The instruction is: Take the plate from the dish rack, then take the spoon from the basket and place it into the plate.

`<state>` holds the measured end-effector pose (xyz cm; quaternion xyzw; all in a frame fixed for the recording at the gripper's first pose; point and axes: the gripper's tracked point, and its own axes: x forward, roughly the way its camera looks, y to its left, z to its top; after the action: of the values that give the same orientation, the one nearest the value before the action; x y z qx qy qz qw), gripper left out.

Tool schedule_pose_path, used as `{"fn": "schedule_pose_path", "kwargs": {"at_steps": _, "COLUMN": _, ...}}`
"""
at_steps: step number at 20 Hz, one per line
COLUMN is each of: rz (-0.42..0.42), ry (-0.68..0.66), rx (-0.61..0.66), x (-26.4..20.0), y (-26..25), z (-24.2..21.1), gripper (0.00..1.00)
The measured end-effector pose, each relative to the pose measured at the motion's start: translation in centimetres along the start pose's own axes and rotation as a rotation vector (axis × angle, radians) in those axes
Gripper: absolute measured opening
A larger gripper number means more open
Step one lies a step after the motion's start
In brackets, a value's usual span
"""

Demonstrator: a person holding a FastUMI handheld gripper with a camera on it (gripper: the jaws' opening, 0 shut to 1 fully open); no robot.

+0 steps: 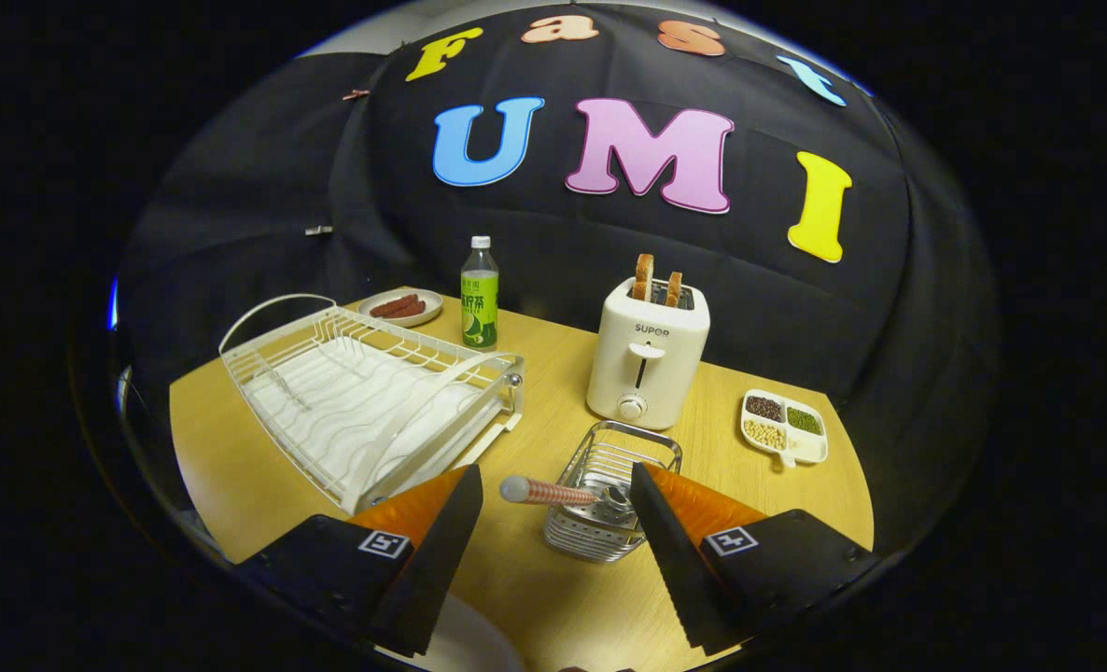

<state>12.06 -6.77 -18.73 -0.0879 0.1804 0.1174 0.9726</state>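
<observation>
My gripper (553,476) is open, its two black fingers spread wide above the wooden table. Between the fingertips and a little beyond them stands a small wire basket (633,446). The spoon (546,491), with a red-and-white striped handle and a white tip, leans out of the basket toward the left finger. Neither finger touches it. A piece of the white plate (479,639) shows low down beside the left finger, on the table near me. The white dish rack (367,401) stands to the left with nothing in its slots.
A white toaster (645,359) with two bread slices stands just behind the basket. A green bottle (480,294) and a small dish of sausages (406,306) sit behind the rack. A divided dish of beans (785,425) lies to the right.
</observation>
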Motion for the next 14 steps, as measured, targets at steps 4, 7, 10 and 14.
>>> {"fn": "schedule_pose_path", "kwargs": {"at_steps": 4, "rz": 0.016, "ry": -0.019, "rx": 0.014, "x": 1.4, "y": 0.5, "z": 0.2, "gripper": 0.98}}
{"fn": "schedule_pose_path", "kwargs": {"at_steps": 7, "rz": 0.018, "ry": -0.022, "rx": 0.015, "x": 2.2, "y": 0.5, "z": 0.1, "gripper": 0.88}}
{"fn": "schedule_pose_path", "kwargs": {"at_steps": 10, "rz": 0.013, "ry": -0.009, "rx": 0.028, "x": 2.4, "y": 0.1, "z": -0.3, "gripper": 0.74}}
{"fn": "schedule_pose_path", "kwargs": {"at_steps": 14, "rz": 0.018, "ry": -0.009, "rx": 0.046, "x": 2.1, "y": -0.3, "z": 0.4, "gripper": 0.46}}
